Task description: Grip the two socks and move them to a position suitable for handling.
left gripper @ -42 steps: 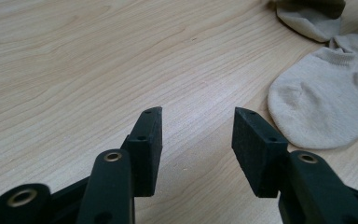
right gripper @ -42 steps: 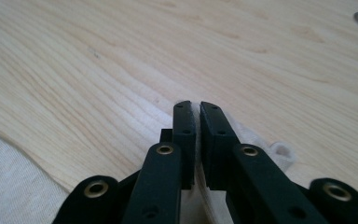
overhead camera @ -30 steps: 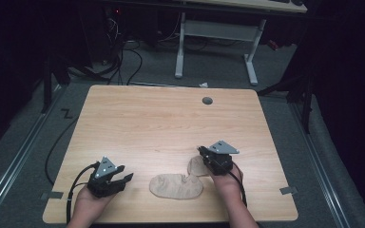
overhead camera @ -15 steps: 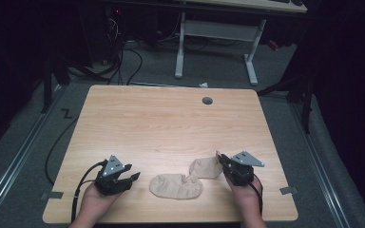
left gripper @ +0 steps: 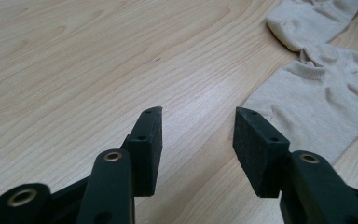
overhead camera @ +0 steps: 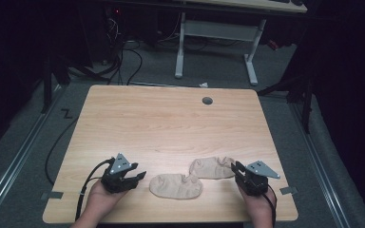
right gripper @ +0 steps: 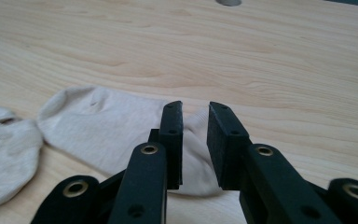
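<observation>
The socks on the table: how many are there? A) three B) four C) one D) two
D: two beige socks lie flat near the front edge of the table, one sock closer to the left tongs and the other sock just in front of the right tongs, their ends touching.

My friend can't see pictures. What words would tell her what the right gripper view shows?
Two black jaws of the right tool stand slightly apart, having just been opening, with nothing pinched between them. Just beyond them a beige sock lies flat on a light wooden table, meeting a second beige sock at the left.
</observation>
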